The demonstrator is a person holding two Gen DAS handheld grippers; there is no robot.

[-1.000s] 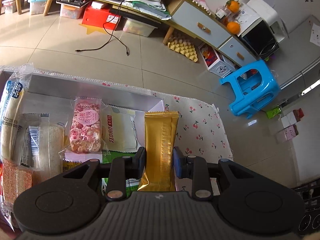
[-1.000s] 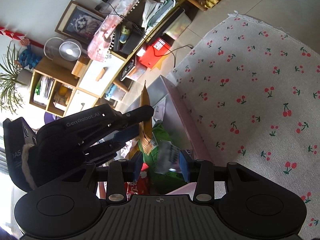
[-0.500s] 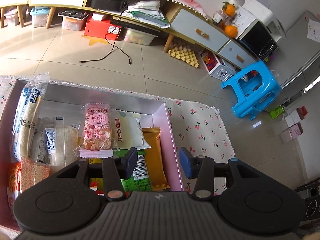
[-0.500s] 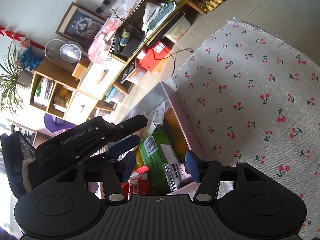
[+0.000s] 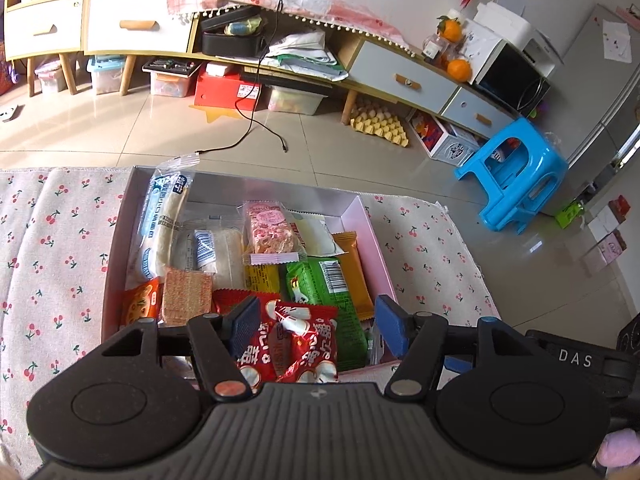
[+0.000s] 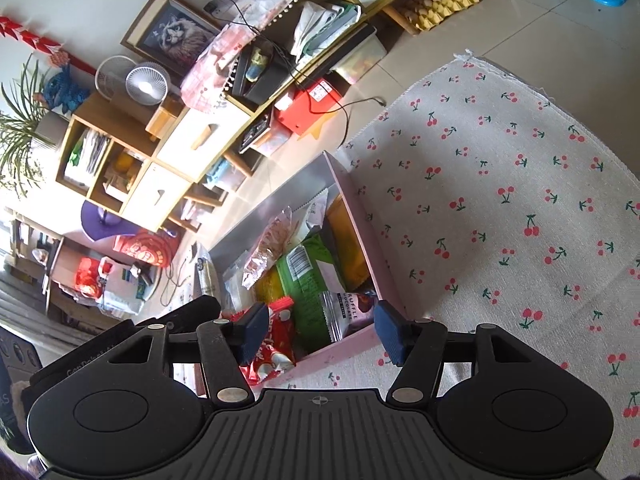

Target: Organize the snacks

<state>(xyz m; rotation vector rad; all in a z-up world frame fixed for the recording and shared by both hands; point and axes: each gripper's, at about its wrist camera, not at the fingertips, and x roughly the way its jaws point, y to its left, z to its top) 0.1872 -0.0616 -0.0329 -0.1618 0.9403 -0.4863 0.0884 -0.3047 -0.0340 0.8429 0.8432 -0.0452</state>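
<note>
A pink box (image 5: 372,240) on a cherry-print cloth (image 5: 52,240) holds several snack packets. The gold bar (image 5: 354,276) lies along the box's right wall, beside a green packet (image 5: 324,292). A red packet (image 5: 296,340) lies at the near end. My left gripper (image 5: 316,328) is open and empty above the box's near end. In the right wrist view the box (image 6: 360,224) shows with the gold bar (image 6: 346,240), the green packet (image 6: 308,276) and a truffle chocolate packet (image 6: 346,312). My right gripper (image 6: 320,334) is open and empty above the box's near corner.
The cloth (image 6: 500,200) stretches to the right of the box. Beyond the table are a tiled floor, a long cabinet (image 5: 280,52) with storage bins under it, and a blue stool (image 5: 516,176). The left gripper's body (image 6: 120,340) sits at the lower left of the right wrist view.
My left gripper let go of the gold bar, which now lies in the box, and pulled back and up. My right gripper released the truffle packet into the box and opened wide.
</note>
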